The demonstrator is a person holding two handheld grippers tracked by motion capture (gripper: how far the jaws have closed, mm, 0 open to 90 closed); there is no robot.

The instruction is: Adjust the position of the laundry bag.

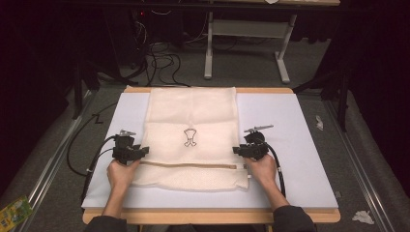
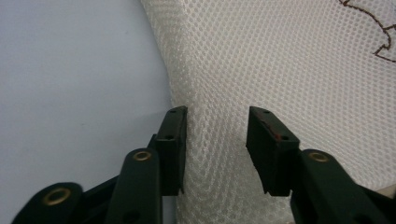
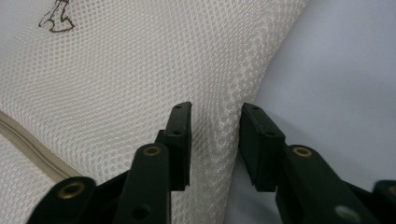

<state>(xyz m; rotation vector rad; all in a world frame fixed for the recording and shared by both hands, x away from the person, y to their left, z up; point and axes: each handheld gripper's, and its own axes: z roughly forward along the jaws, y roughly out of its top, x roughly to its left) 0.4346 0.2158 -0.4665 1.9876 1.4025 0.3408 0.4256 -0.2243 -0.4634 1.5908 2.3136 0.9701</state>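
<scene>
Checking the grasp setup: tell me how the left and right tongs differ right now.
The left tongs straddle the mesh bag's left edge; the right tongs straddle its right edge. The left gap looks somewhat wider than the right. Both are open, with mesh between their jaws, level with each other just above the zipper.

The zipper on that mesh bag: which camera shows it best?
The high view: the zipper runs across the bag between both grippers. The right gripper view catches a short stretch at its left edge; the left gripper view gives mesh, no zipper.
</scene>
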